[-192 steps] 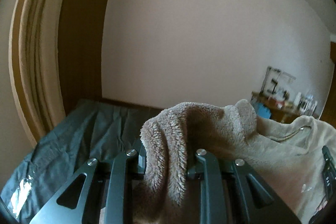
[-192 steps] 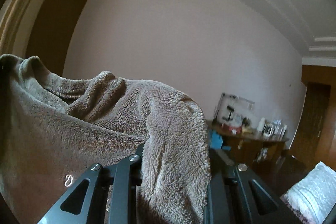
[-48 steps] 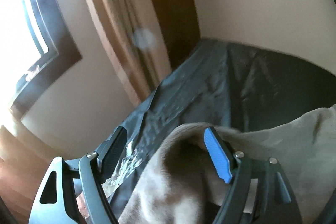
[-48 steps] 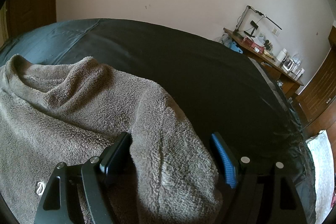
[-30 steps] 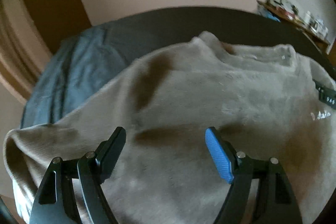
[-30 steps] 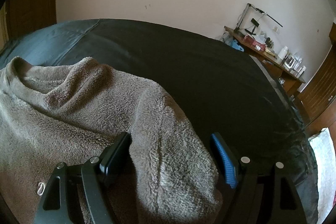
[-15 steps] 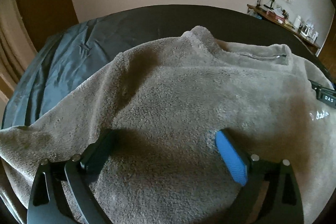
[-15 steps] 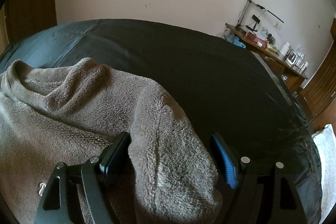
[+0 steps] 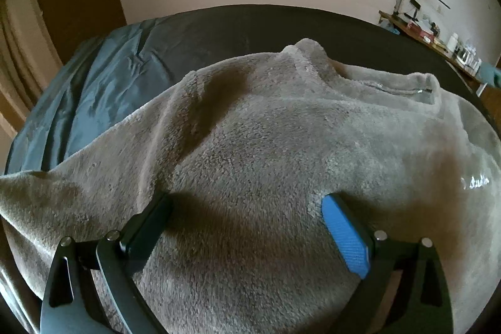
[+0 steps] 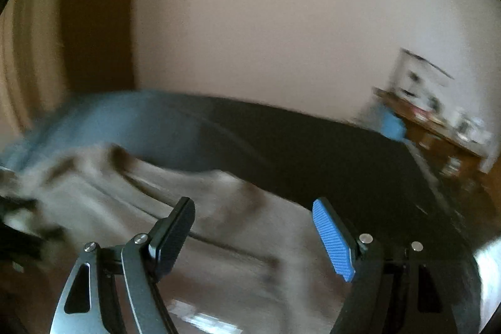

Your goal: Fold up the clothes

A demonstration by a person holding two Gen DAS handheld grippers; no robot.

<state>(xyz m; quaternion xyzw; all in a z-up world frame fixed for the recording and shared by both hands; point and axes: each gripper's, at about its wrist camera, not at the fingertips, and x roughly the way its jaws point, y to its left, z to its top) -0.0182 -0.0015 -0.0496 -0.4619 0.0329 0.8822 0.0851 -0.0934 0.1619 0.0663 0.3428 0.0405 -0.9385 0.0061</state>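
Observation:
A taupe fleece sweater [image 9: 266, 140] lies spread on the dark bed cover [image 9: 103, 89], collar toward the far wall. My left gripper [image 9: 245, 204] is open wide, its tips resting down on the fleece body with nothing pinched between them. In the blurred right wrist view the sweater [image 10: 131, 202] lies below and left, and my right gripper [image 10: 252, 208] hangs open above it, holding nothing. One pad of each gripper is blue, the other black.
The bed cover [image 10: 313, 146] stretches to the far wall. A cluttered wooden desk [image 9: 438, 36] stands at the back right. A curtain [image 9: 18, 46] and a brown door frame are at the left.
My right gripper has lifted off the sweater shoulder it straddled and tilted up; its view is now blurred. My left gripper has settled lower onto the fleece, jaws wider than a second ago.

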